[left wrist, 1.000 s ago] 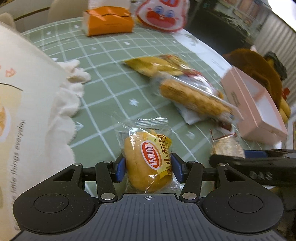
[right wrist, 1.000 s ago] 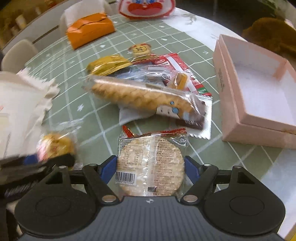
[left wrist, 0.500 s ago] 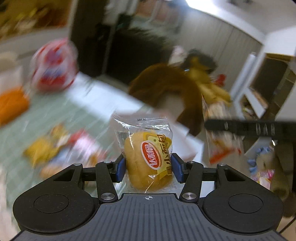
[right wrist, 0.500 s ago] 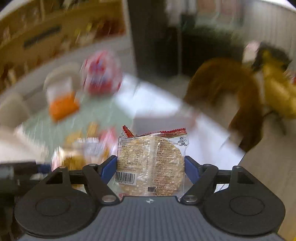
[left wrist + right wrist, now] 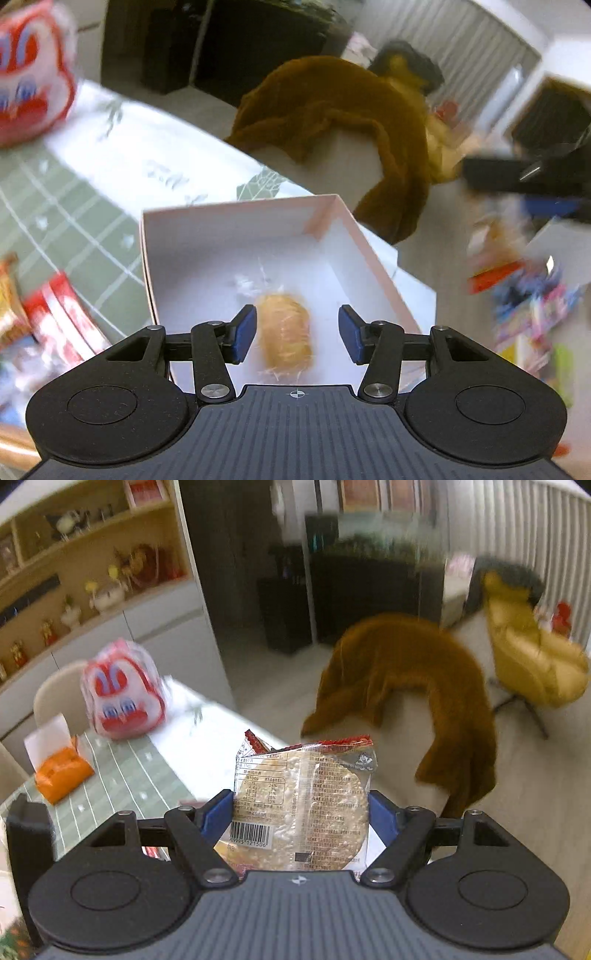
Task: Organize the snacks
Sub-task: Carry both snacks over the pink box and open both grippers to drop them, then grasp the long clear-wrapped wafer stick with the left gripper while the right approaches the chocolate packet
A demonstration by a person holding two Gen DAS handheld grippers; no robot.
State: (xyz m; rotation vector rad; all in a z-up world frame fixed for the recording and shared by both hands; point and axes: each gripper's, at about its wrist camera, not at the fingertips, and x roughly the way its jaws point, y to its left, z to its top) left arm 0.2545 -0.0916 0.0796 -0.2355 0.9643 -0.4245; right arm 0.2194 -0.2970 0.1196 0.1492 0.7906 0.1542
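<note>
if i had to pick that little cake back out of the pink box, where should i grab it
Grip the wrapped cake across its narrow middle, coming straight down from above. It lies flat and lengthwise on the floor of the pink box, clear of the walls, so its long sides are free for the fingers.
</note>
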